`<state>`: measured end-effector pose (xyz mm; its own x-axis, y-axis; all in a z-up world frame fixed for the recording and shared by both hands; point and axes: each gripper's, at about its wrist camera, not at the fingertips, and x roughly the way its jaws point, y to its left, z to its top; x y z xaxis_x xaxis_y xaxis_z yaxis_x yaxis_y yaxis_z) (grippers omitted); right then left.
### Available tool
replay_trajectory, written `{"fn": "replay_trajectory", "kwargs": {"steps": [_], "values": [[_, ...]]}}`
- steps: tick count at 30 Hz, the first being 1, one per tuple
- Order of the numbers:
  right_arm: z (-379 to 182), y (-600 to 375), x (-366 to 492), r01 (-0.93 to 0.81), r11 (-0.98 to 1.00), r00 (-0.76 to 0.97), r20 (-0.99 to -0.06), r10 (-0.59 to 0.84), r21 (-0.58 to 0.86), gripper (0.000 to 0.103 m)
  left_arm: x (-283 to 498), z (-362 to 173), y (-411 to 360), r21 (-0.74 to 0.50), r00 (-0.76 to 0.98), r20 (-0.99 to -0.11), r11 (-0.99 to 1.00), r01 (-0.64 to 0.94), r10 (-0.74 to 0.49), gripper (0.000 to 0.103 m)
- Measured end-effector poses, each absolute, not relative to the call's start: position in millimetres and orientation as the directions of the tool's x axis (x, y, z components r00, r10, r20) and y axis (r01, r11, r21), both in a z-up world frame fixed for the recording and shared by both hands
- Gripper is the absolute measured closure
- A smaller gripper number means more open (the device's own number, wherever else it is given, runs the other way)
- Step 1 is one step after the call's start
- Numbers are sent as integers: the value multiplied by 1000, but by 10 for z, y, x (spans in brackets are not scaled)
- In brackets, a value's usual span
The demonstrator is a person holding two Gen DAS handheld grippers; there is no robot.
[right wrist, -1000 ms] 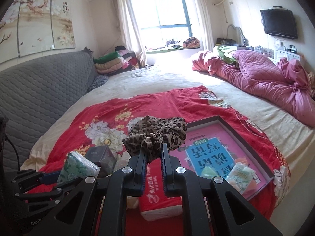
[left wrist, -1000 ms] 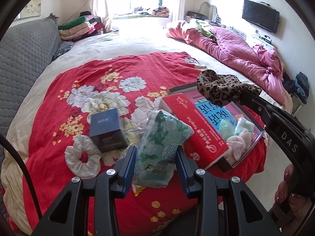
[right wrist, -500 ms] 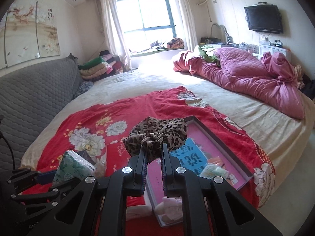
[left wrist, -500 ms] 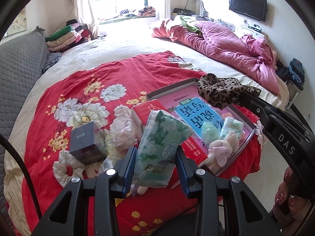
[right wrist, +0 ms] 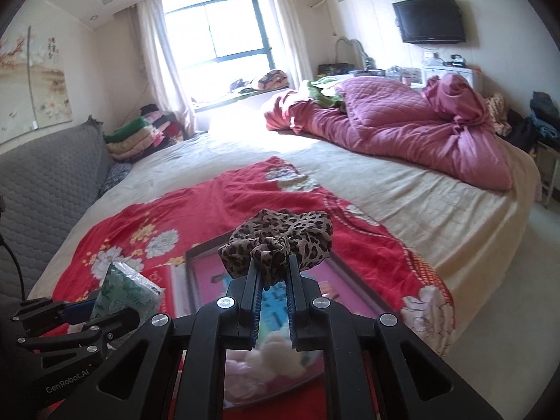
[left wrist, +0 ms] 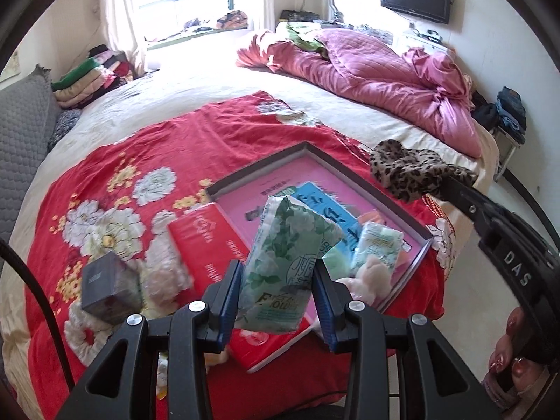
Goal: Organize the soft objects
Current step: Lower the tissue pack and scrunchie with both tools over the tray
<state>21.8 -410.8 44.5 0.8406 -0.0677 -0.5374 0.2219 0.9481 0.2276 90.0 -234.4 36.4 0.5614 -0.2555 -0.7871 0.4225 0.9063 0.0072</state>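
My left gripper point(left wrist: 278, 273) is shut on a green floral tissue pack point(left wrist: 287, 262) and holds it in the air above the near edge of the open box point(left wrist: 385, 196). My right gripper point(right wrist: 274, 262) is shut on a leopard-print scrunchie point(right wrist: 280, 241), held above the same box point(right wrist: 196, 255); the scrunchie also shows at the right of the left wrist view point(left wrist: 409, 171). The box has a pink lining and holds a small tissue pack point(left wrist: 376, 250) and a pink fluffy scrunchie point(left wrist: 367, 280). The green pack also shows in the right wrist view point(right wrist: 126, 290).
A red tissue pack point(left wrist: 213, 248) lies left of the box on the red floral blanket point(left wrist: 147, 161). A dark small box point(left wrist: 105, 287) and a clear plastic bag point(left wrist: 164, 266) lie further left. A pink quilt point(left wrist: 385, 84) is bunched at the far right.
Both grippers have swung to the right with their loads and now hang over the box. The dark box and white scrunchie slid toward the left edge of the left wrist view.
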Motion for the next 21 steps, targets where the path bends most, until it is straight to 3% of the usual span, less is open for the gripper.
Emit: {"fn": "replay_trajectory", "kwargs": {"steps": [10,21], "values": [[315,-4372,186,283,930,822,-558,-109,236,91,1127,49,-2653,9,494,-835,890,455,-244,64],[151,-4222,360,225,954,801,-595,-67,196,91,1321,-199,-2822,5,430,-872,873,488,-236,64]]}}
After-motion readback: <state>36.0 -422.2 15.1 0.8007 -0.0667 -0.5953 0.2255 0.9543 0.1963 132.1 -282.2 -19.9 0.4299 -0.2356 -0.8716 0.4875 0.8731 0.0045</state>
